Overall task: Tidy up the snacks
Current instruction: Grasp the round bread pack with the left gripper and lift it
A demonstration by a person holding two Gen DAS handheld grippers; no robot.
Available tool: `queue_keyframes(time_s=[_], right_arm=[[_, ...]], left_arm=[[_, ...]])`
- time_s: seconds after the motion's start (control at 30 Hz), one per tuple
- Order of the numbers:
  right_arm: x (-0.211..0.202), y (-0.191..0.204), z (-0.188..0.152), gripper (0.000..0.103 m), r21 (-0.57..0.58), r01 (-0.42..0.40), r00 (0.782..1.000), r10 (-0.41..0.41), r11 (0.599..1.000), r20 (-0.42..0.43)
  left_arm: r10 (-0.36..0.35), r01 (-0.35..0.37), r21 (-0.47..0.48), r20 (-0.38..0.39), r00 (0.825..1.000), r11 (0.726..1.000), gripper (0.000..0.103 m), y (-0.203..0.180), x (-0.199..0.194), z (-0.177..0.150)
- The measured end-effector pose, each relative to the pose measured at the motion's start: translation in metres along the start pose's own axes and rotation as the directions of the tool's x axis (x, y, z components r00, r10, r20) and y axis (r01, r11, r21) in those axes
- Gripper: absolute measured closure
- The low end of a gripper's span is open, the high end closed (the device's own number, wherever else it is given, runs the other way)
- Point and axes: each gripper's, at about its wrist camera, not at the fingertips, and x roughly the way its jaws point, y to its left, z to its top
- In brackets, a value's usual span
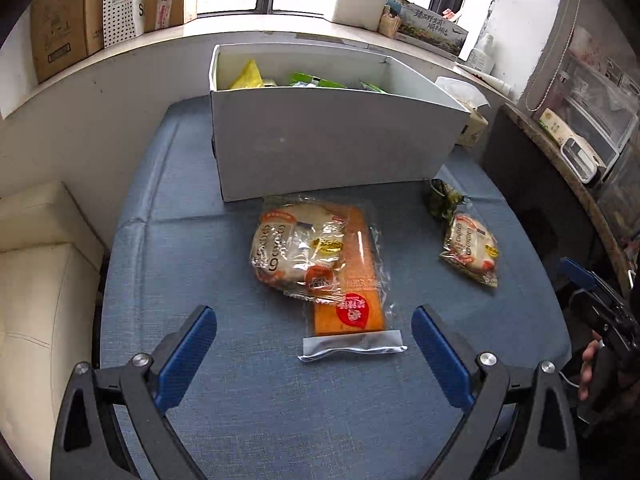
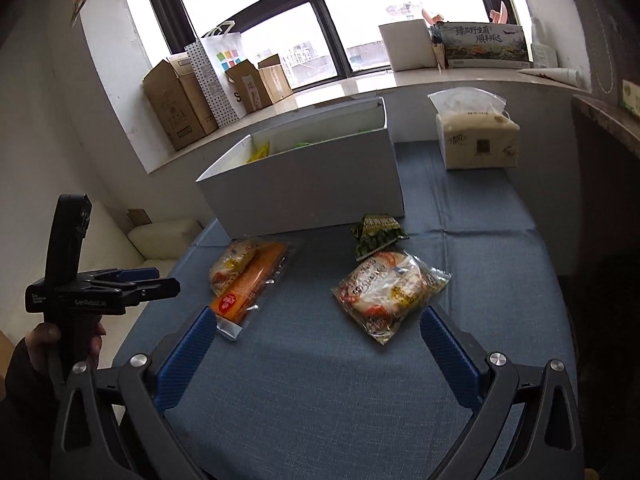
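A white open box [image 1: 320, 140] [image 2: 304, 184] stands at the back of the blue table, with yellow and green packets inside. In front of it a bread bag [image 1: 296, 252] [image 2: 234, 262] lies partly on an orange snack pack [image 1: 354, 280] [image 2: 248, 284]. To the right lie a second bread bag [image 1: 472, 250] [image 2: 388, 290] and a dark green packet [image 1: 442, 200] [image 2: 376, 234]. My left gripper [image 1: 314, 330] is open and empty, just short of the orange pack. My right gripper [image 2: 318, 330] is open and empty, just short of the second bread bag.
A tissue pack [image 2: 476, 136] stands at the table's back right. Cardboard boxes [image 2: 184, 104] and a white box [image 2: 406, 44] line the window sill. A cream sofa [image 1: 36, 264] sits left of the table. A dark shelf [image 1: 560, 160] is at the right.
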Motion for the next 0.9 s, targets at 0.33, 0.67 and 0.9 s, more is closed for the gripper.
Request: queue_keyframes(time_s=[0.33,0.67,0.9], right_arm=[[0.004,-0.002,-0.005,0.000,0.001,0.021,1.000,-0.021,1.000,-0.002],[0.005,-0.001,-0.011,0.000,-0.027,0.045,0.999,-0.045,0.999,-0.022],[0.009,-0.002,-0.013,0.000,-0.025,0.054,0.998,-0.055,0.998,-0.036]], left_arm=[[-0.033,0.031,-0.031,-0.071,0.997,0.999,0.003,0.018,0.066,0.045],[-0.008,0.007,-0.006,-0.120,0.993,1.000,0.003,0.014,0.100,0.055],[-0.018,0.019,0.011,-0.099,0.995,1.000,0.016,0.013,0.105,0.054]])
